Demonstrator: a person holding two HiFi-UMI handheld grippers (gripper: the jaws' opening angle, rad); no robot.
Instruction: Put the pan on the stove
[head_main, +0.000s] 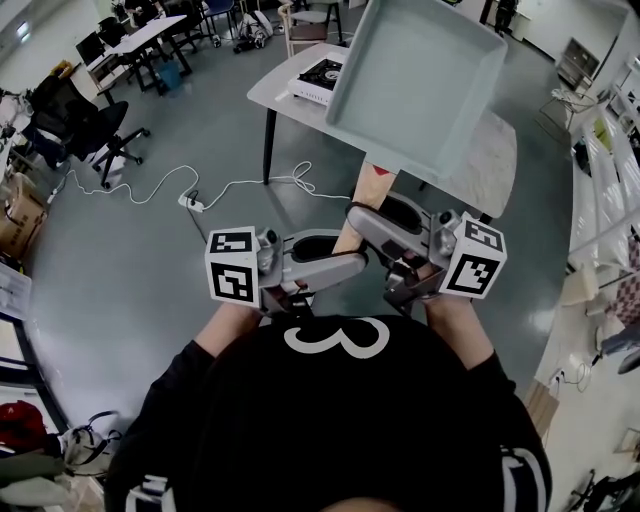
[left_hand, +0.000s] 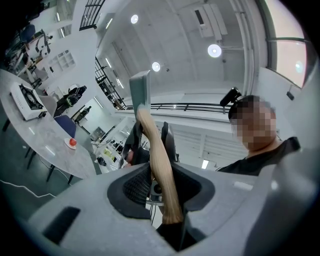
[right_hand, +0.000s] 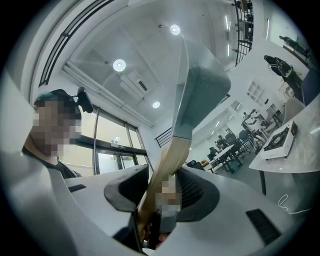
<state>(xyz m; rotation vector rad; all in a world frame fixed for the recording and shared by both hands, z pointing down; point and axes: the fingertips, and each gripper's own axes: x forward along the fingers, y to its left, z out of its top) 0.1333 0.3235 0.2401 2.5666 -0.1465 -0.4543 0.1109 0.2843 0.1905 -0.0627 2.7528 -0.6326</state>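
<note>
The pan (head_main: 415, 85) is square and deep, with pale grey-green walls that look smooth and matte. It is held up in the air, tilted, in front of the far surface (head_main: 275, 85) and not resting on anything. Its handle (head_main: 352, 225) is a slim, rounded stick of light wood, and both claws clamp it: the left claw (head_main: 340, 265) grips nearer the person, the right claw (head_main: 392, 222) just beside it, each with dark ribbed pads on the wood.

Beyond, the surface is a rounded pale top on dark legs. The stove (head_main: 322, 78) – a flat white box with a black burner – sits on it, partly hidden behind the pan's left edge. A white cable (head_main: 240, 185) trails over the grey floor, and a black office chair (head_main: 85, 130) stands far left.
</note>
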